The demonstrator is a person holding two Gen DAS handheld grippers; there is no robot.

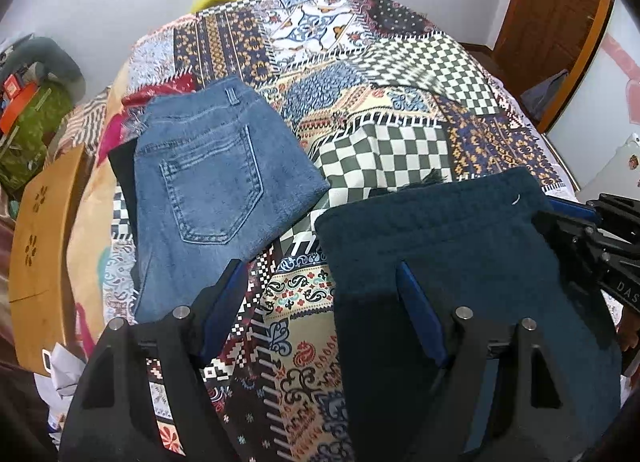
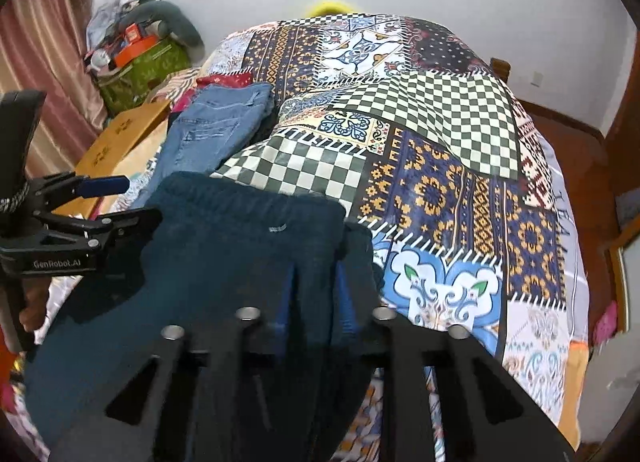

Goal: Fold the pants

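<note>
Patchwork bedspread [image 1: 392,149] underneath; left view: left gripper [image 1: 320,294] spread wide, right finger over dark teal pants [image 1: 460,246], jeans [image 1: 208,189] folded far left. Right view: right gripper [image 2: 314,294] pinching pants' right edge [image 2: 248,246], waistband far, legs trailing near-left.

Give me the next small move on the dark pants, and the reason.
Probably let the left gripper close on the dark pants at their near edge: it is open and empty, while the right gripper already pinches the cloth. The jeans lie folded aside.
</note>
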